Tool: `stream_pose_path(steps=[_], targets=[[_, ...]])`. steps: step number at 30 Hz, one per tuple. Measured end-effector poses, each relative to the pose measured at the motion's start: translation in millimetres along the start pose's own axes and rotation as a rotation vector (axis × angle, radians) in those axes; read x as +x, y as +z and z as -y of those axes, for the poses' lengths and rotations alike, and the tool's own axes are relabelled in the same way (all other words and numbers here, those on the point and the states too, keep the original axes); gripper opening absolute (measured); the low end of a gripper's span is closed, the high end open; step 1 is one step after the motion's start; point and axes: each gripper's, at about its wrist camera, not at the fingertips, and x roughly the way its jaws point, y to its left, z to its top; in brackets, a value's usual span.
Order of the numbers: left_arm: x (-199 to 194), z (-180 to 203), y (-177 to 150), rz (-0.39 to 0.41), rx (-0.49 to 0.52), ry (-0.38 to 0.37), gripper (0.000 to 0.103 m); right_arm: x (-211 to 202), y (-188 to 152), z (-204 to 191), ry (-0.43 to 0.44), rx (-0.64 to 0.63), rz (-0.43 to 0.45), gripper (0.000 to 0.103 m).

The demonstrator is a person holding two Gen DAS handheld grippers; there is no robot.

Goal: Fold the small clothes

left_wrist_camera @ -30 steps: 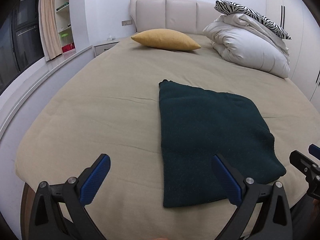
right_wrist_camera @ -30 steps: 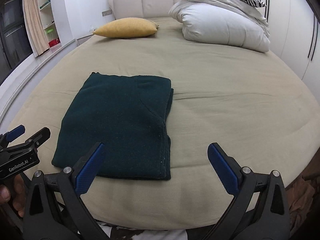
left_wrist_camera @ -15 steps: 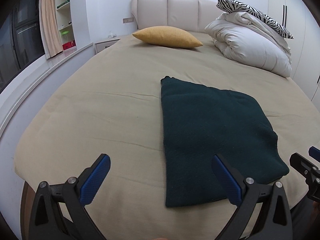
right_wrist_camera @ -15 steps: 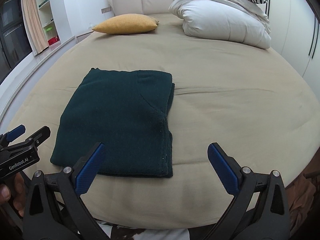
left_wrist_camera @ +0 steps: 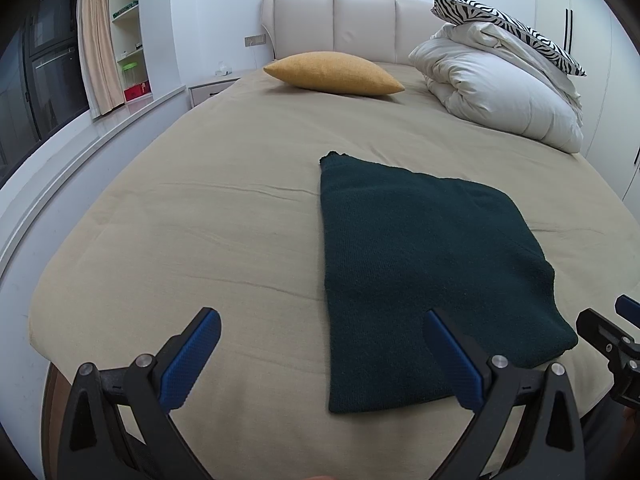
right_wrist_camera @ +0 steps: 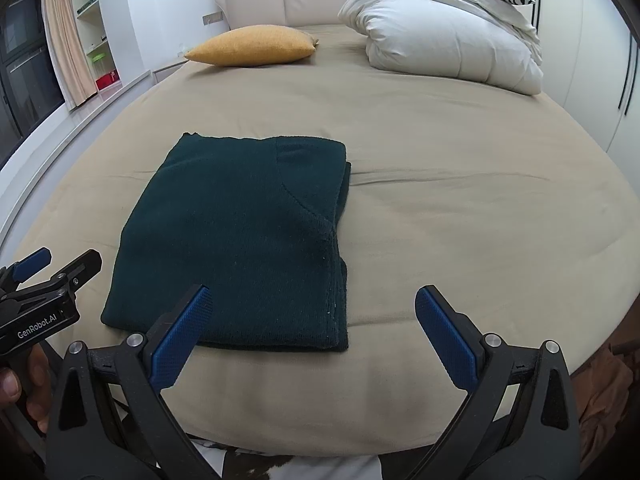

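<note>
A dark green knit garment [left_wrist_camera: 424, 264] lies folded into a flat rectangle on the beige bed [left_wrist_camera: 200, 216]; it also shows in the right wrist view [right_wrist_camera: 240, 236]. My left gripper [left_wrist_camera: 320, 340] is open and empty, hovering above the bed's near edge at the garment's near left corner. My right gripper [right_wrist_camera: 314, 320] is open and empty, above the near edge at the garment's near right corner. Each gripper shows at the edge of the other's view: the right one [left_wrist_camera: 616, 336] and the left one [right_wrist_camera: 44, 280].
A yellow cushion [left_wrist_camera: 334, 73] lies near the padded headboard [left_wrist_camera: 340, 20]. A folded white duvet [left_wrist_camera: 504, 96] with a zebra-print pillow [left_wrist_camera: 508, 28] is piled at the far right. A window ledge and shelves run along the left wall. Wardrobe doors stand to the right.
Both grippers have drawn back slightly and tilted up, so the garment sits a little lower and farther in both views. The garment has not moved. Both grippers stay open.
</note>
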Motion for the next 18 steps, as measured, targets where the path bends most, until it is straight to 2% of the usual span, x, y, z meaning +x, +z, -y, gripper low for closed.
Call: stream_pose_path(steps=[18], targets=[[-0.7, 3.0, -1.7, 0.001, -0.004, 0.006, 0.103, 1.1, -4.3, -3.8, 0.003, 0.01, 0.001, 0.103]])
